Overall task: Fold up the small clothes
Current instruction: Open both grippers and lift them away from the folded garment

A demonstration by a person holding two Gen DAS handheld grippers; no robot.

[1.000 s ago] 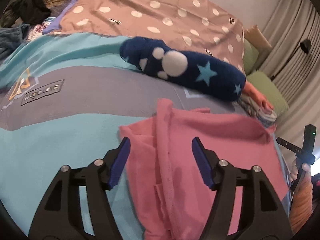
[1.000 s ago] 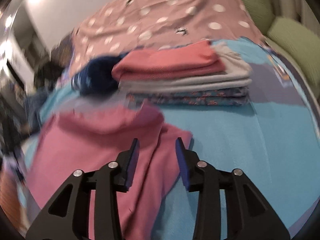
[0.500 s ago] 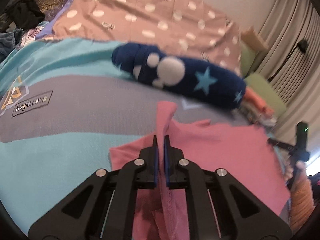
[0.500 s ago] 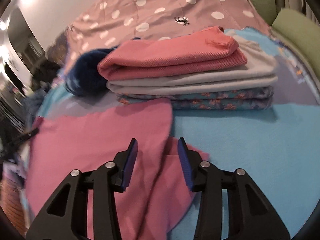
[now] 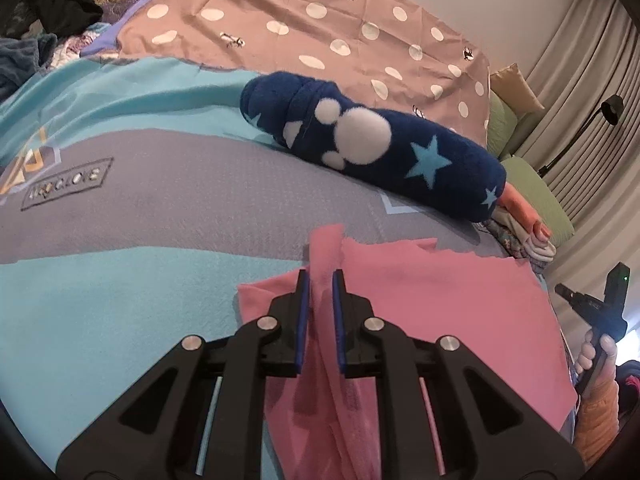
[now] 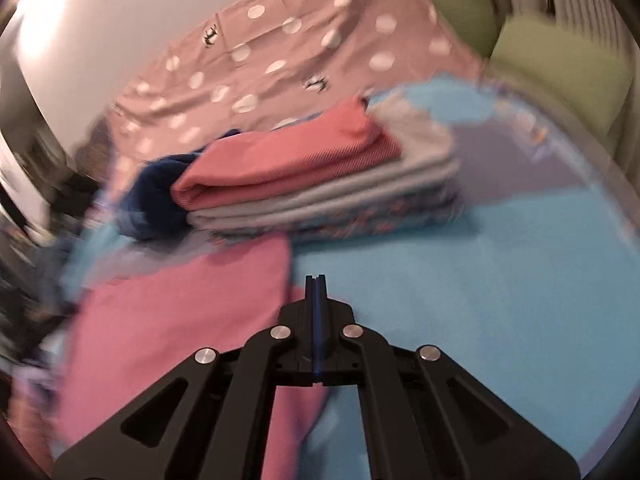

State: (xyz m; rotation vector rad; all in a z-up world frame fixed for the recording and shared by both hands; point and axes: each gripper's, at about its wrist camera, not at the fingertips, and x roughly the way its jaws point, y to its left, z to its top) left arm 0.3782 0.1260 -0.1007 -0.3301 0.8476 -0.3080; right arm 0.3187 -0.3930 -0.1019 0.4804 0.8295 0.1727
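On my left, my left gripper (image 5: 319, 280) has its jaws clamped on a raised ridge of the pink garment (image 5: 432, 292), which stands up between the blue pads while the rest of the cloth lies spread flat on the bed's turquoise and grey blanket (image 5: 120, 280). Beyond it, apart from the pink cloth, a rolled navy fleece (image 5: 372, 148) with white spots and pale stars lies across the blanket, and a dotted mauve sheet (image 5: 320, 24) covers the far end of the bed.

Moving right, the pink garment (image 6: 180, 312) runs under my right gripper (image 6: 316, 284). Those jaws are pressed together, tips touching. The view is blurred, and I cannot tell whether a thin edge of the cloth is pinched low between them or whether they are shut on nothing. Further right and back, a stack of folded clothes (image 6: 320, 184) sits on the blanket, coral piece on top, just beside the garment's far edge.

I judge this to be the start of a fold: both near points taken, the cloth not yet turned over. Next I should lift both sides evenly, carry the held edge across to meet the opposite edge, and keep it clear of the stack.
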